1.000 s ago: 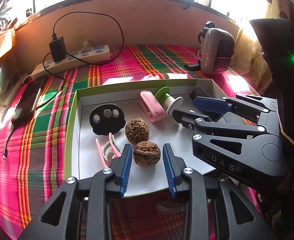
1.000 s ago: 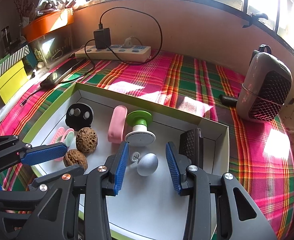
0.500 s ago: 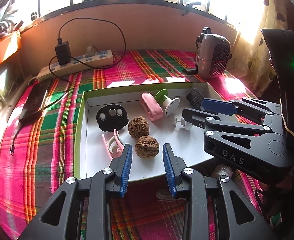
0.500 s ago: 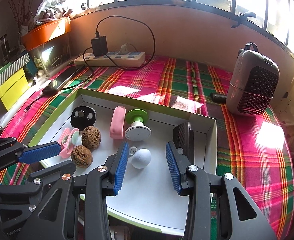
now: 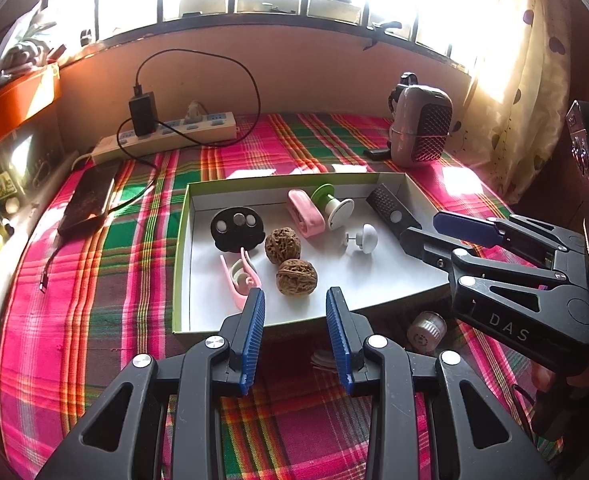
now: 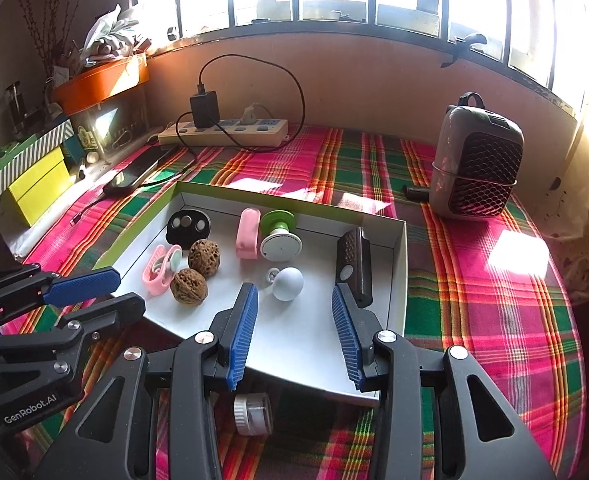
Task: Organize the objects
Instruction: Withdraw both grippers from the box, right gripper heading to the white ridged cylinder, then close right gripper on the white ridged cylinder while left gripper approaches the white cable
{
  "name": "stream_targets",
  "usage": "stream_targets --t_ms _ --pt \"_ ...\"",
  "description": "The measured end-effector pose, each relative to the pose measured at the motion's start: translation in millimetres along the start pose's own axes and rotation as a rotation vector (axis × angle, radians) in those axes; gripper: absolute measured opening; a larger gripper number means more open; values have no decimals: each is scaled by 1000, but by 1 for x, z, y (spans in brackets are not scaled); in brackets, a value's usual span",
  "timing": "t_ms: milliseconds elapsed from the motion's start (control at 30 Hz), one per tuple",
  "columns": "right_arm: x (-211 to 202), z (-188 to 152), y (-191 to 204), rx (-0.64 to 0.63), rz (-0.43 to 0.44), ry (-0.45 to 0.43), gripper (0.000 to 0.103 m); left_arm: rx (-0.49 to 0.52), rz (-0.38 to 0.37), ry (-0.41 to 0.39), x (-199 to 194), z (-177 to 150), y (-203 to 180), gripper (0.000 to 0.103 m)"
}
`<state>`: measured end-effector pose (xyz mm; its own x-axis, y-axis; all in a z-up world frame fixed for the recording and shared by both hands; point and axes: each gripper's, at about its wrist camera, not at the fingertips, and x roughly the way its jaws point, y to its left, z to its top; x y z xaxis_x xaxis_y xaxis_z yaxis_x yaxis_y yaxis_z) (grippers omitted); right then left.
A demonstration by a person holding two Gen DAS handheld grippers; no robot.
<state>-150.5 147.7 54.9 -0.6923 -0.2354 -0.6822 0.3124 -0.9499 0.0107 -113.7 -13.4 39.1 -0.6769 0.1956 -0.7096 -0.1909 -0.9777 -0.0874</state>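
We see a shallow cardboard tray (image 5: pixel 182 248) with a green rim lying on a pink-and-green plaid cloth (image 5: pixel 94 280), filling the centre of both wrist views. The left gripper (image 5: pixel 295 300) sits at the bottom centre of its own frame, its blue-padded jaws parted with nothing between them, hanging above the tray's near edge. Just beyond its tips lies a walnut (image 5: pixel 296 277), and a second walnut (image 5: pixel 282 241) sits right behind it, the two close together.

The right gripper (image 6: pixel 294 300) occupies the bottom centre of its frame, jaws likewise apart and empty, above the tray's near part. Ahead of them lies a white round-headed knob (image 6: pixel 288 278). To the right of it, along the tray's right wall, we find a black textured bar (image 6: pixel 354 264).

In the left wrist view, a black disc with three round cells (image 5: pixel 236 229) lies in the tray's upper left, a pink clip (image 5: pixel 240 276) below it near the left wall, and a pink oblong case (image 5: pixel 304 213) beside a green-and-white spool (image 5: pixel 332 205) toward the far wall.

Outside the tray, a small metal cap (image 6: pixel 253 408) lies on the cloth at the lower centre of the right view. A power strip (image 6: pixel 224 132) with a black charger stands against the far wall, a phone (image 5: pixel 90 196) lies at centre left, and a grey mesh-fronted speaker (image 6: pixel 474 160) stands upright at the right.
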Motion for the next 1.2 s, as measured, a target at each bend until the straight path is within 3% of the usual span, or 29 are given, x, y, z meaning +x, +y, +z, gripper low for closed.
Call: stream_targets --t_ms 633,833,1200 --pt "-20 -48 4 22 21 63 40 -23 -27 40 -5 -31 12 30" --pt "-18 -52 12 -1 41 63 41 -34 -76 62 0 -34 14 30" --pt "-6 -55 19 -21 35 102 41 -29 -91 91 15 -31 13 30"
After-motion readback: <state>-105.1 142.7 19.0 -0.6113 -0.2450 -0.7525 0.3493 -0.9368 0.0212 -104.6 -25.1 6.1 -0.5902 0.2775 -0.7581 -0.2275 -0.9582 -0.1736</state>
